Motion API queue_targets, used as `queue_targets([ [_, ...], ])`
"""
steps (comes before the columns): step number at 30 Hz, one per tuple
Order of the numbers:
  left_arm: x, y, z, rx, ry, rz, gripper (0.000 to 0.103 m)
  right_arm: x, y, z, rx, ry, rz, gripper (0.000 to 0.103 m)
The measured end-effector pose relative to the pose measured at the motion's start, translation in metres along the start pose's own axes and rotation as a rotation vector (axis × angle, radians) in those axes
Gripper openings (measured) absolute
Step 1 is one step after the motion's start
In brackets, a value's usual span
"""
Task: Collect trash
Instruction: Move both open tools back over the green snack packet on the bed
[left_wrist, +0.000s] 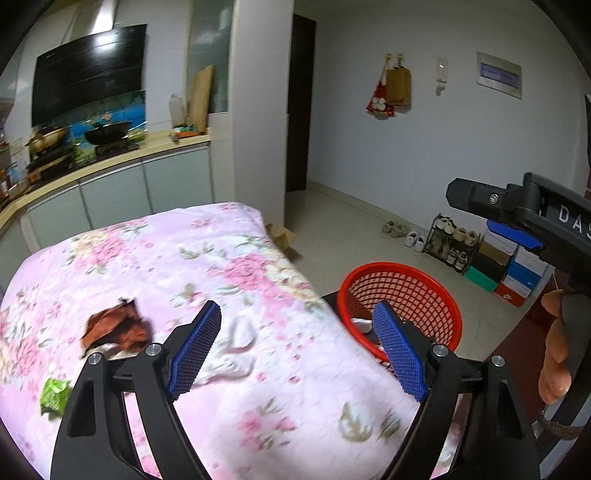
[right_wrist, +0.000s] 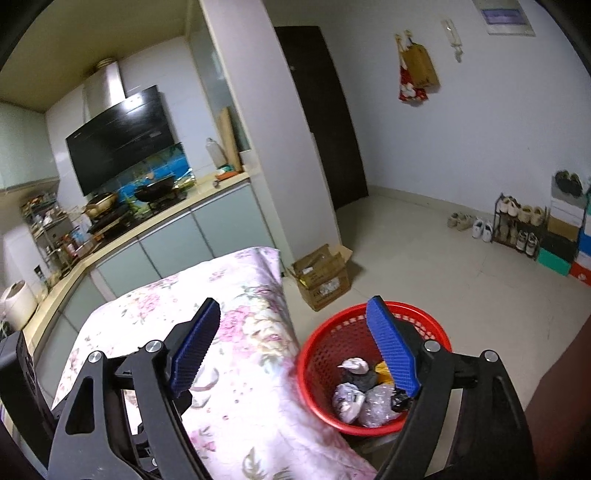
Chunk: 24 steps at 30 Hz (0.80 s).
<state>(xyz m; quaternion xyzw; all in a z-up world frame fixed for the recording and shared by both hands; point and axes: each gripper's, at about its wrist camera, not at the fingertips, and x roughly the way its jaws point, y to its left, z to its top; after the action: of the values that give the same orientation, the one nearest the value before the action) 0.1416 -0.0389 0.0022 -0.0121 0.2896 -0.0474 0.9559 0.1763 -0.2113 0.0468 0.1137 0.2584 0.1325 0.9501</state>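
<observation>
A crumpled brown wrapper and a small green wrapper lie on the pink floral cloth at the left. My left gripper is open and empty above the cloth, to the right of both wrappers. A red mesh basket stands past the cloth's right edge. In the right wrist view the basket holds several crumpled pieces of trash. My right gripper is open and empty, above the cloth edge and the basket; it also shows in the left wrist view.
A kitchen counter with pans runs behind the cloth. An open cardboard box sits on the tiled floor by the white pillar. A shoe rack and stacked shoe boxes stand along the right wall.
</observation>
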Motion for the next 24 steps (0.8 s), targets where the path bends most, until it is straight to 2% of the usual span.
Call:
queue_targets([
  [4, -0.016, 0.026, -0.007, -0.036, -0.005, 0.033, 0.082, -0.003, 0.023, -0.008, -0.046, 0.01, 0.038, 0.079],
  [13, -0.06, 0.112, -0.024, -0.141, -0.016, 0.194, 0.081, 0.002, 0.071, -0.034, -0.132, 0.063, 0.089, 0.081],
  [17, -0.08, 0.147, -0.032, -0.166, -0.016, 0.252, 0.082, 0.002, 0.083, -0.042, -0.134, 0.076, 0.124, 0.081],
  [24, -0.113, 0.208, -0.043, -0.27, -0.04, 0.325, 0.081, 0.007, 0.104, -0.048, -0.206, 0.097, 0.149, 0.082],
])
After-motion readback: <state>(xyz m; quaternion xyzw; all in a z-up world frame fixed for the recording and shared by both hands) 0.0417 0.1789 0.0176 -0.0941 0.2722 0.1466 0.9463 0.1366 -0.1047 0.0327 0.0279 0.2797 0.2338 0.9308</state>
